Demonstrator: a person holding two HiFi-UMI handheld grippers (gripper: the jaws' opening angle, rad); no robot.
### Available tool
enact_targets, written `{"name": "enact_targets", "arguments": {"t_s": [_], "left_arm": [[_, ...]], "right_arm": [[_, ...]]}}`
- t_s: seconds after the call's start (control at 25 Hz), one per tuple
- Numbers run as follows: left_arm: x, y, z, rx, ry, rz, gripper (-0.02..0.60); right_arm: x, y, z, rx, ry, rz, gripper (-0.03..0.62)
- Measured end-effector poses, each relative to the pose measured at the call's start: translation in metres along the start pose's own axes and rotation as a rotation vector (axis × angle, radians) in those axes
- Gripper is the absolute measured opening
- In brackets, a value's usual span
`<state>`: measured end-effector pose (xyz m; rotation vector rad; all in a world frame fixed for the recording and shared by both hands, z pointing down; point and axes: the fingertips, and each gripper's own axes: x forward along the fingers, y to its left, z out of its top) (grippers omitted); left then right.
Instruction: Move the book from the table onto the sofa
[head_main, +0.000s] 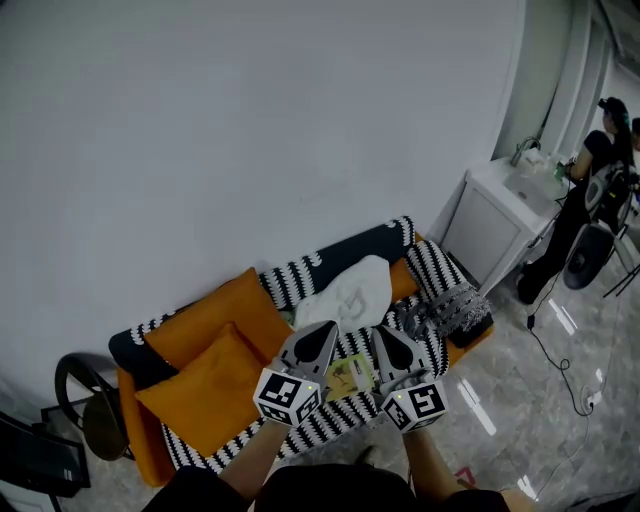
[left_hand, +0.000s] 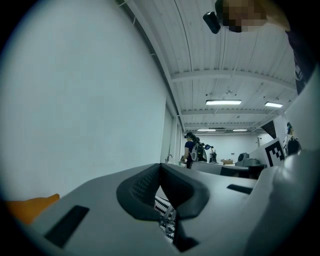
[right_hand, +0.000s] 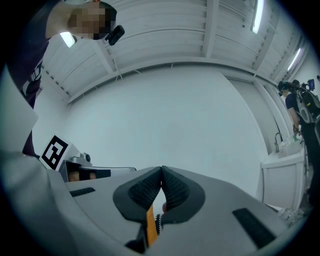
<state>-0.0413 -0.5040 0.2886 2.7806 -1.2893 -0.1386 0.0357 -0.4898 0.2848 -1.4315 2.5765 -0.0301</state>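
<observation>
A small yellowish book (head_main: 350, 376) lies on the striped seat of the sofa (head_main: 292, 279), showing between my two grippers in the head view. My left gripper (head_main: 326, 329) hangs over the seat just left of the book, its jaws shut with nothing between them. My right gripper (head_main: 384, 335) hangs just right of the book, also shut and empty. In the left gripper view the left gripper (left_hand: 160, 167) points level at the white wall. In the right gripper view the right gripper (right_hand: 161, 170) points at the same wall, pads together.
Two orange cushions (head_main: 208, 368) fill the sofa's left half. A white cloth (head_main: 350, 291) and a grey fuzzy bundle (head_main: 443, 309) lie further right. A white sink cabinet (head_main: 498, 218) stands at the right, with people (head_main: 592, 190) beyond it. A round chair (head_main: 86, 402) is at the left.
</observation>
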Motion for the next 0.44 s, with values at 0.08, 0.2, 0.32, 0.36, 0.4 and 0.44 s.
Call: {"name": "enact_targets", "arguments": {"t_s": [0.08,0.2,0.32,0.36,0.4,0.44], "left_arm": [[-0.0002,-0.0012,0.0003,0.002,0.000,-0.003,0.014],[-0.0007,-0.0022,0.0017,0.006,0.001,-0.003,0.014],[-0.0034,-0.0028,0.0011,0.007,0.002,-0.004,0.014],[-0.0046,-0.0035,0.0006,0.008,0.001,-0.004,0.014],[-0.0058,-0.0043,0.0002,0.009,0.001,-0.004,0.014],[-0.0069,-0.0052,-0.0003,0.011,0.001,-0.005,0.014]], "right_arm": [[-0.0007,0.0003,0.0013,-0.002,-0.001,-0.001,0.025],[-0.0010,0.0010,0.0046,-0.004,-0.003,-0.002,0.024],[-0.0019,0.0047,0.0042,-0.003,-0.004,-0.001,0.025],[-0.0027,0.0060,0.0033,-0.003,-0.005,0.000,0.025],[-0.0035,0.0072,0.0023,-0.002,-0.004,0.002,0.025],[-0.0043,0.0082,0.0014,-0.002,-0.004,0.003,0.025]]}}
